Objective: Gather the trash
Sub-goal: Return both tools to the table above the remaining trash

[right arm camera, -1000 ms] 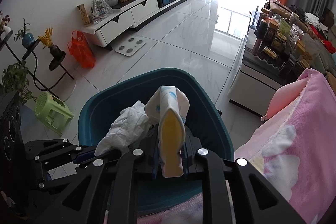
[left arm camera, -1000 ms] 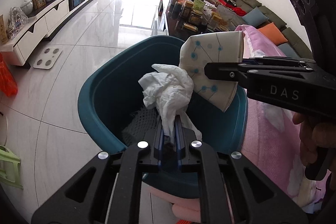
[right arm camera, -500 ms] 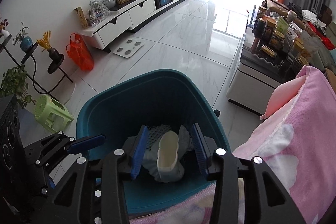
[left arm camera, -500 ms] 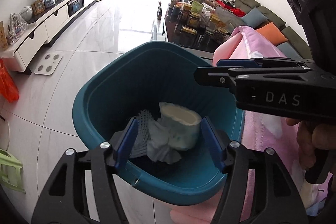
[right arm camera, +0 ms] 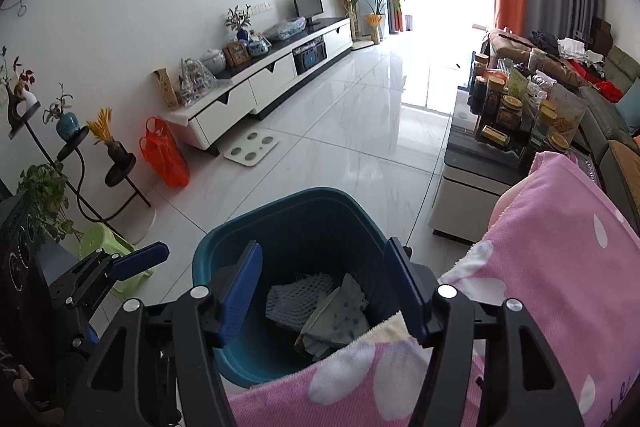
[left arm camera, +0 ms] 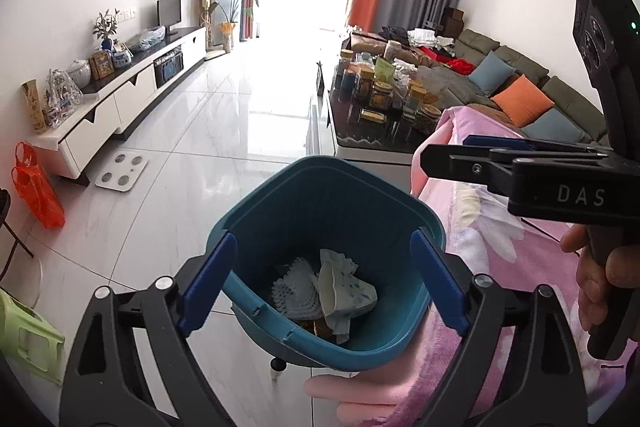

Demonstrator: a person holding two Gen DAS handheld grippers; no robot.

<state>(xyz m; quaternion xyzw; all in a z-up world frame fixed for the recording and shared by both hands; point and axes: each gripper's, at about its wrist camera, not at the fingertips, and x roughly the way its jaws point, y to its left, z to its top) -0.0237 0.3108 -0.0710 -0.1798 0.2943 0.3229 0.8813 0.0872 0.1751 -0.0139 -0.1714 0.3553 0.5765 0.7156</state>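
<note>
Two hand-held grippers are hovering over a teal trash bin [left arm camera: 256,223] that is standing on a glossy white tile floor [left arm camera: 192,147], beside a pink flowered blanket [left arm camera: 500,267]. The left hand-held gripper [left arm camera: 320,281] is opening its blue-padded jaws wide, with nothing between the pads; the bin's mouth is showing in the gap below them. The right hand-held gripper [right arm camera: 326,293] is also opening, less wide, and is likewise gripping nothing. The trash is lying at the bottom of the bin: a crushed paper cup with blue dots [left arm camera: 346,293] is resting against a white foam net sleeve [left arm camera: 294,289], with crumpled tissue [left arm camera: 340,327] under them. In the left wrist view a person's hand [left arm camera: 604,287] is gripping the handle of the right hand-held gripper. A low tabletop crowded with jars [left arm camera: 384,95] is standing beyond the bin.
</note>
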